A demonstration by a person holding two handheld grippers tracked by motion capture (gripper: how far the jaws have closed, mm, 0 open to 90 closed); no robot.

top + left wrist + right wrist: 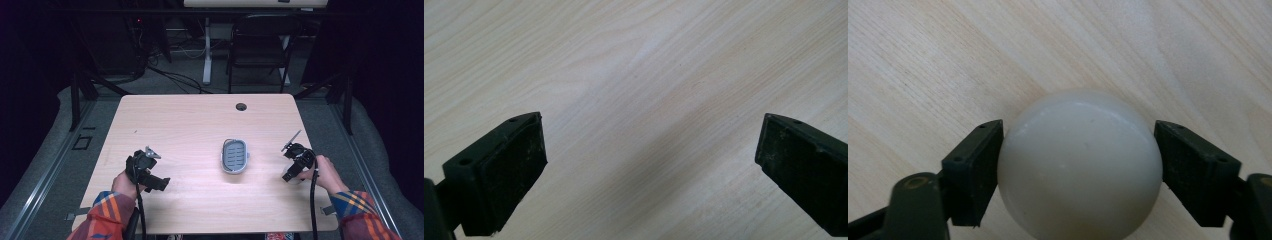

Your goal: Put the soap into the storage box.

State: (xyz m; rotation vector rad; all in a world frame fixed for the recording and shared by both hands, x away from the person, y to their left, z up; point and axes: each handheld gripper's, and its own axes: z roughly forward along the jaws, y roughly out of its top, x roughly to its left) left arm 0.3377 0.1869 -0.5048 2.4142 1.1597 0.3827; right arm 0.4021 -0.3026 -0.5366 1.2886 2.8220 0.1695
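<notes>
One white ball [1080, 162] clamped btwn right gripper [1080, 170] jaws at widest girth, over table [200, 125] right side. Looks smooth, hard, prob light; slip risk, so grip at equator. Left gripper [649, 165] jaws wide apart, empty. Grey tray [234, 156] mid-table.
</notes>
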